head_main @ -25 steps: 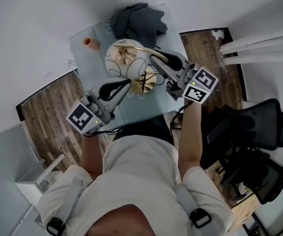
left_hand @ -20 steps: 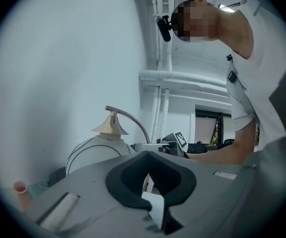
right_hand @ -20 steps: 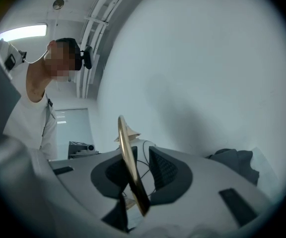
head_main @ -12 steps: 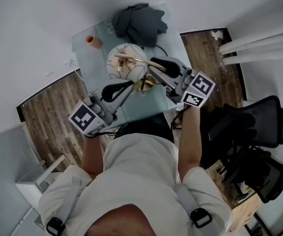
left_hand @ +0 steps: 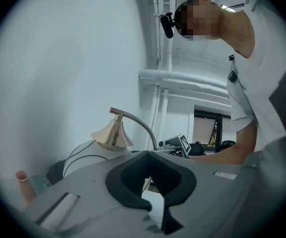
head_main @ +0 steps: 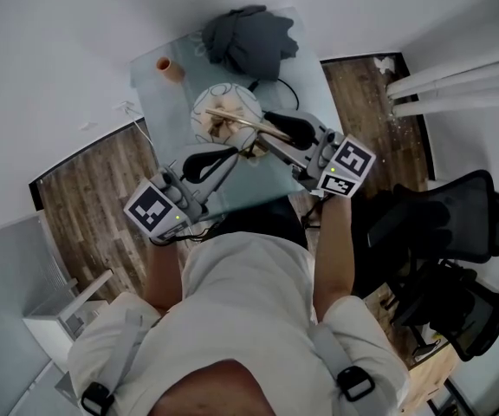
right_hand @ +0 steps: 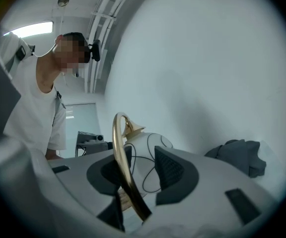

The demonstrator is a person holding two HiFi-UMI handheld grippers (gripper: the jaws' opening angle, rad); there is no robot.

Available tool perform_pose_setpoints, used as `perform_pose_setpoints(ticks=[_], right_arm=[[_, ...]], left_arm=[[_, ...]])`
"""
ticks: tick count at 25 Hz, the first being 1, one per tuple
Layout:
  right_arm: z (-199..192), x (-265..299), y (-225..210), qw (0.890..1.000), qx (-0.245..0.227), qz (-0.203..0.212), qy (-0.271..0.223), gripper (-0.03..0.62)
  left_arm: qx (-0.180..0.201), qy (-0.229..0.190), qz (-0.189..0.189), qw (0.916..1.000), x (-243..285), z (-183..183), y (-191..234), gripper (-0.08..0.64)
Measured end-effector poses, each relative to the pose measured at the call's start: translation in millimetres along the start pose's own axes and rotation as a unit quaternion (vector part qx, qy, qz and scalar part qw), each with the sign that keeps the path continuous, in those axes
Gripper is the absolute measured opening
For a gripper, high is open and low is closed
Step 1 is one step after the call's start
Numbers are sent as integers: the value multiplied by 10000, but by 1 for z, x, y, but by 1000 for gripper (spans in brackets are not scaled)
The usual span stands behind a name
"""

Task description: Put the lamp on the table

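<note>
Opening at the right tool (right_hand: 142, 176), with the brass arm (right_hand: 118, 148) of the lamp (head_main: 228, 120) between the jaws, close against one pad and clear of the other, so no clamping hold. Shut and empty at the left tool (left_hand: 152, 185), held just beside the right one and pointing at the lamp from the other side.

Could tip on the way out: a pad catching the curved arm during a crooked withdrawal would drag the lamp over. Looks top-heavy, too. Could also skid toward the near edge of the glass table (head_main: 154, 94), likely slick. Best backed out straight along the jaws.

Just ahead of both tools, apparently standing on the table: a round white globe (right_hand: 147, 155) with thin black looping lines, and a slim gold arm curving up and over to a small brass cone (left_hand: 112, 133). Base mostly hidden under the right tool. Beyond the globe, a dark bundle of cloth (head_main: 251, 35); off to the left, apart, a small orange cup (head_main: 171, 66).
</note>
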State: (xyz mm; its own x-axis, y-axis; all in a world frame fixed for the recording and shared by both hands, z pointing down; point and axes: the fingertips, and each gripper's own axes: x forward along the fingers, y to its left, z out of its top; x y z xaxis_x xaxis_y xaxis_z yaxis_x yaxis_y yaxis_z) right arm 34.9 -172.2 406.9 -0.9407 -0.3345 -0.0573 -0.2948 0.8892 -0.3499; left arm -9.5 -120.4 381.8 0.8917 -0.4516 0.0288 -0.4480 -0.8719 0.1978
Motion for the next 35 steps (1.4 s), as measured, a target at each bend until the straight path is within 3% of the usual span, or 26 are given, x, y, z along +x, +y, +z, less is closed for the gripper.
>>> perform_pose_setpoints(ticks=[12,14,26,35], right_arm=[[-5,-2,8,10000,31,24,-14,181],[-3,-3,10,10000,52,76,-39,256],[10,-17,20,9982,-488,-309,130,255],[38,-36,34,9924,-942,-787,-46,113]], left_arm=[[-49,22,128,9999,-3,-2,-5,0],[-33,41,141,9999,-3,-2,-6,0],[-61,-27,213,9998,-8,3,-7,0],[-14,-74,173,9998,-15,11,-9,0]])
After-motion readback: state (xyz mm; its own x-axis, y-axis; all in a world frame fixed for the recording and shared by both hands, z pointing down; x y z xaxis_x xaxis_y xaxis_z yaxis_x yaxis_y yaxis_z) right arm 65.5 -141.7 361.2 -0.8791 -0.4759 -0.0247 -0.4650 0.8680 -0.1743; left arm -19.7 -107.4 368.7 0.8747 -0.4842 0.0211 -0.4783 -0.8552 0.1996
